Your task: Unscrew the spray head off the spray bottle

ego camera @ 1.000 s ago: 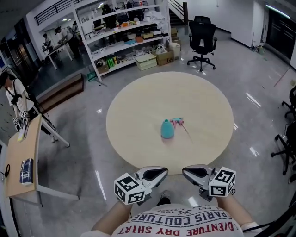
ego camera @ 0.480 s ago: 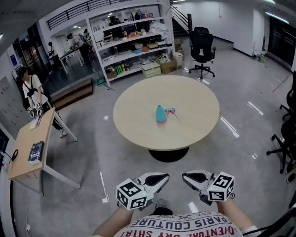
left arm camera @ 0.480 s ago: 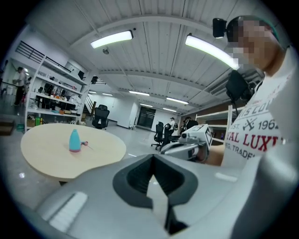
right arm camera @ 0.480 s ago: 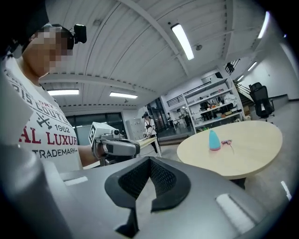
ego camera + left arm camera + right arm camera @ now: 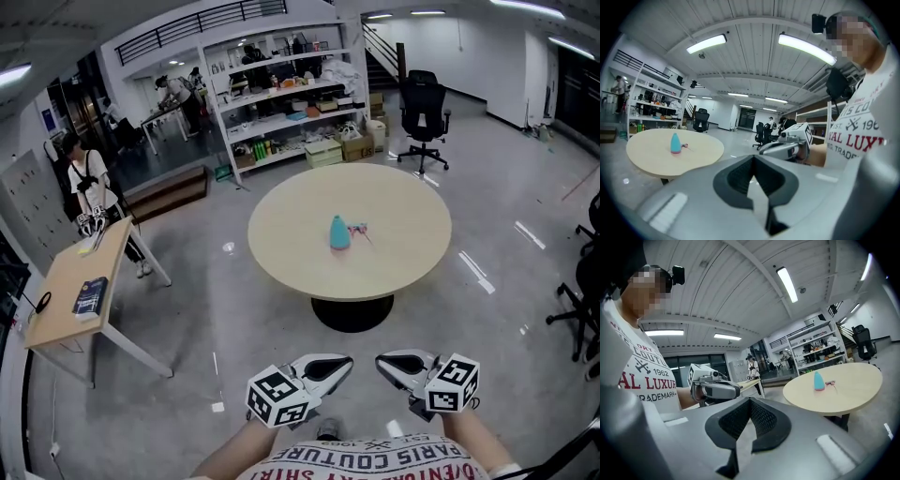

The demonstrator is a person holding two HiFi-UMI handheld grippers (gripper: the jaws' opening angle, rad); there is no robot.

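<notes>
Round table [image 5: 281,253] stands well ahead of us on the grey floor. Both grippers are held close to the body, well apart from the table's near edge.

- Spray bottle [image 5: 339,232]: teal, upright, with no head on its neck. It stands near the middle of the tabletop, well in from every edge.
- Spray head [image 5: 359,228]: pinkish, lying on the tabletop just beside the bottle, on the side toward the right edge. A thin tube trails from it toward the near edge. We cannot tell whether head and bottle touch.
- Left gripper [image 5: 339,366]: jaws clenched, pads together with nothing between them. It is roughly level, with its marker cube at the rear.
- Right gripper [image 5: 386,362]: jaws likewise clenched on nothing. It sits beside the left one, tips near each other but apart.

Surroundings: white shelving [image 5: 291,98] loaded with boxes stands beyond the table's far edge. A black office chair [image 5: 424,117] is off to the far right. A wooden desk [image 5: 70,291] at left carries a dark book [image 5: 90,297], and a person [image 5: 86,192] stands at its far end.
</notes>
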